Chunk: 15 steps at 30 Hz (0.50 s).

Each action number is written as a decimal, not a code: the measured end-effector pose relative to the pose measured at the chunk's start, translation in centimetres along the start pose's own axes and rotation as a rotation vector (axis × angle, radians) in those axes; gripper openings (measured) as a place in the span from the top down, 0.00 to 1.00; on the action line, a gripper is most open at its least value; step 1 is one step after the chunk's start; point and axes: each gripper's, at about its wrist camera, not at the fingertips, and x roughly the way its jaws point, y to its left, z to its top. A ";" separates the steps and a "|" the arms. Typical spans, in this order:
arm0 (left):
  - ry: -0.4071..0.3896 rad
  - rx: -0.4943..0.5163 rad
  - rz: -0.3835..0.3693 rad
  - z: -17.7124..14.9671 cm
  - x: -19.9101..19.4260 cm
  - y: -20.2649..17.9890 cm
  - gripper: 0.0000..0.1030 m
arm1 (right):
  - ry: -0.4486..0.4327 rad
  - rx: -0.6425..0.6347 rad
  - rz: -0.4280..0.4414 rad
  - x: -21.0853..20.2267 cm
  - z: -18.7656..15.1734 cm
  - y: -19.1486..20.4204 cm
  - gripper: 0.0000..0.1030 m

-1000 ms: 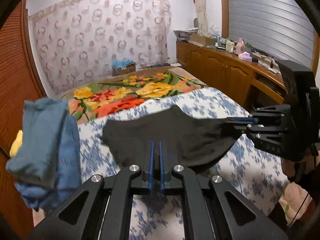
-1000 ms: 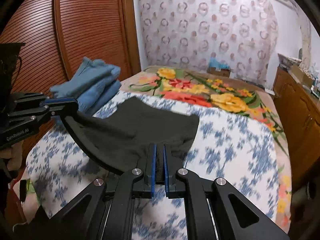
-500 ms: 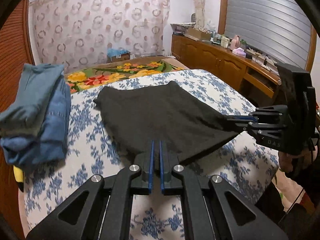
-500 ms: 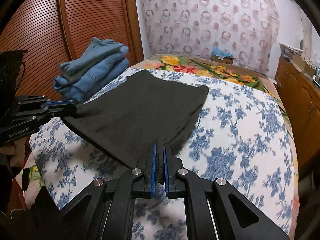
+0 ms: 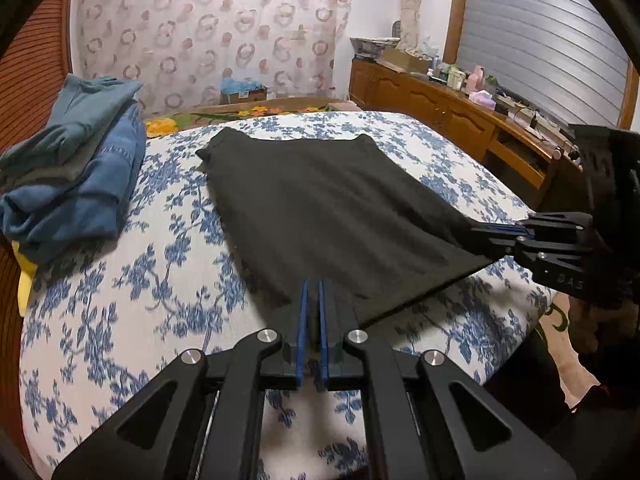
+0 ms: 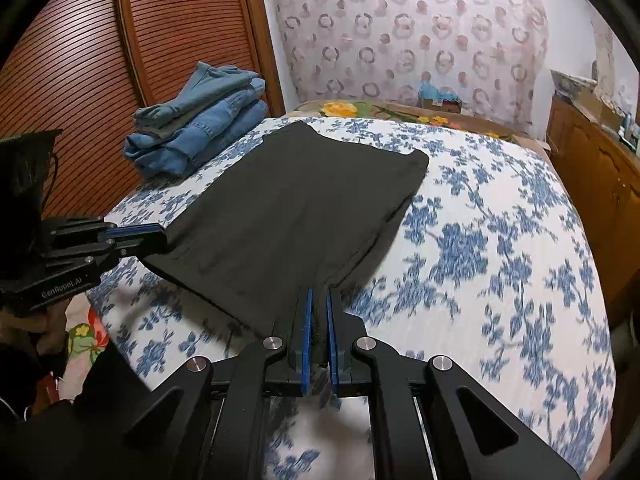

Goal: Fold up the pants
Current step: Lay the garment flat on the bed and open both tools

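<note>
The dark pants [image 5: 332, 216] lie spread flat across the middle of the bed [image 5: 132, 280], on its blue-flowered white cover, with their far edge toward the bed's far end and their near edge lifted slightly at the near edge of the bed. The left gripper [image 5: 313, 292] has its fingers closed tight on the near left corner of the pants; the right gripper [image 6: 318, 300] has its fingers clamped on the near right corner, cloth bunched between the blue pads. A stack of folded blue jeans [image 6: 196, 120] sits at the bed's left edge, well apart from the pants. A wooden sideboard [image 5: 452, 108] runs along the bed's right side.
</note>
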 end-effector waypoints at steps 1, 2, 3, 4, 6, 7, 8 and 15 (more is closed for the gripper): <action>0.003 0.005 0.025 -0.3 0.0 -0.1 0.94 | 0.001 0.003 -0.002 -0.1 -0.1 0.1 0.94; 0.007 0.011 0.041 -0.4 0.0 -0.1 0.94 | 0.003 0.005 -0.010 -0.1 -0.2 0.1 0.94; 0.011 0.012 0.047 -0.5 0.1 -0.1 0.94 | 0.007 0.007 -0.015 -0.1 -0.3 0.1 0.94; 0.015 0.010 0.044 -0.7 0.2 0.0 0.91 | 0.011 0.011 -0.017 0.0 -0.3 0.1 0.94; 0.018 0.004 0.043 -0.8 0.4 0.2 0.87 | 0.017 0.021 -0.017 0.1 -0.5 0.1 0.94; 0.021 0.002 0.051 -0.9 0.5 0.3 0.82 | 0.014 0.026 -0.020 0.1 -0.5 0.0 0.94; 0.024 0.001 0.056 -1.0 0.6 0.4 0.79 | 0.013 0.030 -0.023 0.0 -0.6 0.0 0.93; 0.035 -0.019 0.064 -0.8 1.4 1.1 0.51 | 0.019 0.043 -0.051 -0.1 -1.1 -0.5 0.80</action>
